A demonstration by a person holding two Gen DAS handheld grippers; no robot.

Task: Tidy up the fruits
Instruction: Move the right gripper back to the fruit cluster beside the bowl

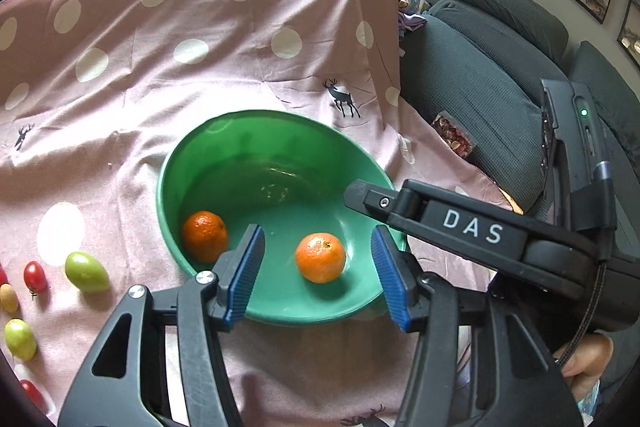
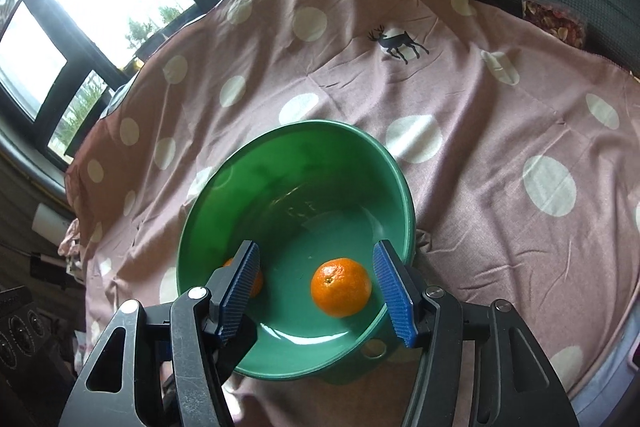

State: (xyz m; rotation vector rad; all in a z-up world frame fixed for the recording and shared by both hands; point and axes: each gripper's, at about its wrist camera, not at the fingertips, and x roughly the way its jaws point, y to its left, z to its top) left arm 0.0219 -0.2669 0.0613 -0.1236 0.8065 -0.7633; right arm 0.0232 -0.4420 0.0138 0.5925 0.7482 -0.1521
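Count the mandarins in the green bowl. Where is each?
2. One mandarin lies near the middle of the green bowl; the other mandarin rests against its left wall. None appears hidden.

green bowl (image 1: 276, 155) open from above, far floor bare, two mandarins (image 1: 320, 257) near front wall, right claw (image 1: 354, 197) overhanging rim

The bowl (image 1: 224, 131) is green, with two orange mandarins (image 1: 320, 257) inside. Under it, the cloth (image 1: 200, 67) is dusty pink with cream dots and dark deer. Left of the bowl lie green (image 1: 86, 271) and red tomatoes (image 1: 35, 277).
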